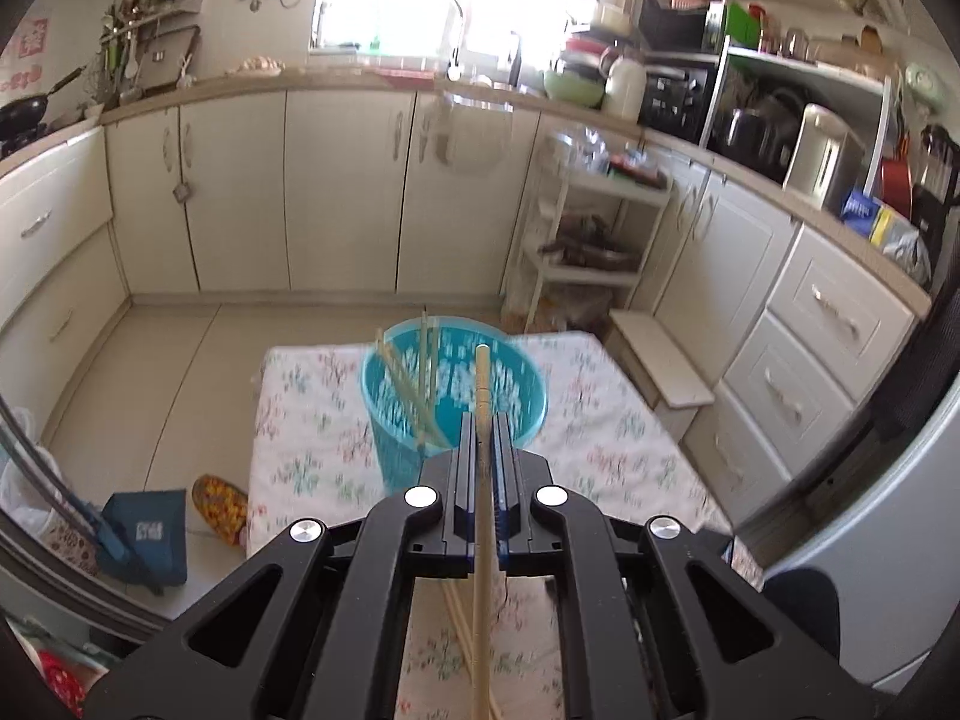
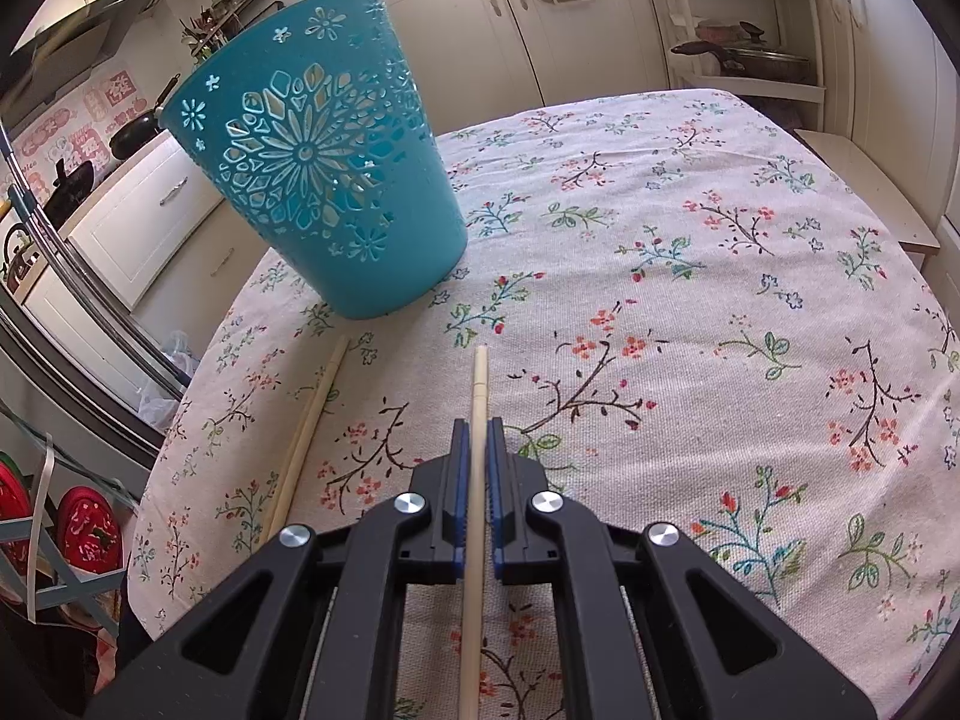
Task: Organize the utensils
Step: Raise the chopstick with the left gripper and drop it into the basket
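Observation:
A teal perforated basket stands on the floral-cloth table and holds several wooden chopsticks. My left gripper is shut on a chopstick, held above the table just short of the basket's rim. In the right wrist view the basket stands at the left. My right gripper is shut on another chopstick, low over the cloth. A loose chopstick lies on the cloth to its left.
Kitchen cabinets and a white rack stand beyond the table. A dustpan and a slipper lie on the floor at the left. More chopsticks show on the table under my left gripper.

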The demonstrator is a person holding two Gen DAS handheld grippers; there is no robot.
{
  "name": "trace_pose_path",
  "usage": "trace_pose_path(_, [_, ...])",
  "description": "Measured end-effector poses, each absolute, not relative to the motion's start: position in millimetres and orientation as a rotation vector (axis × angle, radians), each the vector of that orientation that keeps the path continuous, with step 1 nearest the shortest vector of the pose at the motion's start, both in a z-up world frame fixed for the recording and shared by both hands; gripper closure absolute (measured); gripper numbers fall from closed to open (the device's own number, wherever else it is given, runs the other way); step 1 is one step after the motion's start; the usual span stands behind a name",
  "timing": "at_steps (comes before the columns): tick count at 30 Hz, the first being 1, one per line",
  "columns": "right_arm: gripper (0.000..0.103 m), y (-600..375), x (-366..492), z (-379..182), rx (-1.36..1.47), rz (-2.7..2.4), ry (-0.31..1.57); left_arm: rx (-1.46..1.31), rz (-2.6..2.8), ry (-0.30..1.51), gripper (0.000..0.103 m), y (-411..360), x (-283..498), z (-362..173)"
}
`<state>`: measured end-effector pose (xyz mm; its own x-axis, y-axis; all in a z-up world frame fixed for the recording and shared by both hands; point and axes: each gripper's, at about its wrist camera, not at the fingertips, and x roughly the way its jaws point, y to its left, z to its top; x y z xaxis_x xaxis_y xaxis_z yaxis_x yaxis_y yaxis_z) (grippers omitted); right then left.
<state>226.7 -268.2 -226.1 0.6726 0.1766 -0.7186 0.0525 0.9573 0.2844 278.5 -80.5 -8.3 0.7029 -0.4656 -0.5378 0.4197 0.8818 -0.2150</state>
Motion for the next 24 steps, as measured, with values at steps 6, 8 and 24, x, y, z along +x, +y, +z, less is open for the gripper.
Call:
trace_pose_path(6, [0.097,-269,228,-227,0.308,0.072,0.833,-0.133,-0.489,0.457,0.099,-92,302,29])
trace_pose_path(8, [0.097,-269,227,-227,0.312,0.073,0.832,-0.171,-0.476,0.413,0.099,-94,315,35])
trace_pose_path(24, [0.097,-272,227,-228,0.34,0.088,0.826,-0.345,-0.324,0.335,0.098,-118,409,-9])
